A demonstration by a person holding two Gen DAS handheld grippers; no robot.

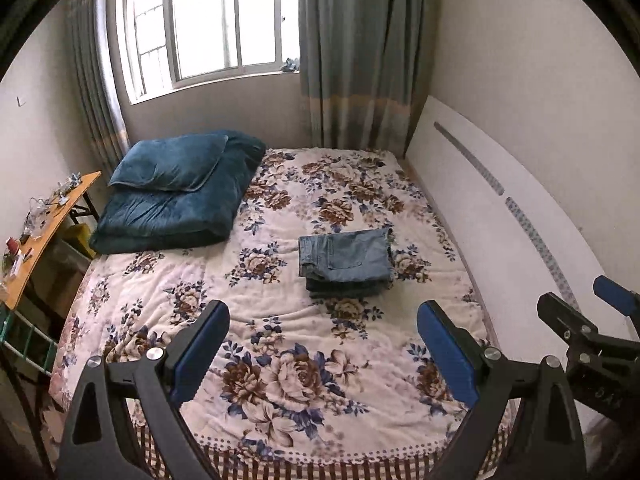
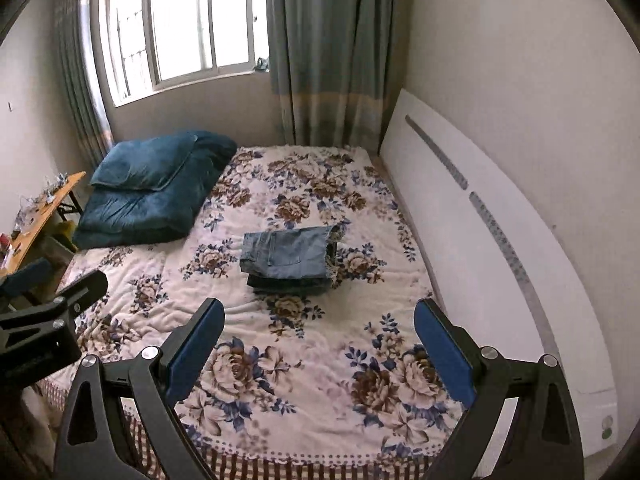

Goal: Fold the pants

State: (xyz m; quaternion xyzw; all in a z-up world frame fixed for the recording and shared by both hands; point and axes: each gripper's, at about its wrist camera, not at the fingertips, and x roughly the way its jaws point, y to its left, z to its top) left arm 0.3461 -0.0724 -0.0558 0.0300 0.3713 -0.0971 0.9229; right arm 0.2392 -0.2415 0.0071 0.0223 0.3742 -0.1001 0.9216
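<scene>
Blue jeans (image 1: 346, 256) lie folded in a compact stack on the floral bedspread (image 1: 280, 320), right of the bed's middle. They also show in the right wrist view (image 2: 288, 258). My left gripper (image 1: 323, 322) is open and empty, held above the bed's near end, well short of the jeans. My right gripper (image 2: 316, 320) is open and empty at about the same distance. The right gripper also shows at the right edge of the left wrist view (image 1: 580, 300). One finger of the left gripper shows at the left edge of the right wrist view (image 2: 80, 286).
A folded dark teal quilt with a pillow (image 1: 176, 192) lies at the bed's far left. A white headboard (image 1: 500, 208) runs along the right wall. A cluttered wooden side table (image 1: 40, 232) stands left of the bed. A window and curtains (image 1: 352, 40) are behind.
</scene>
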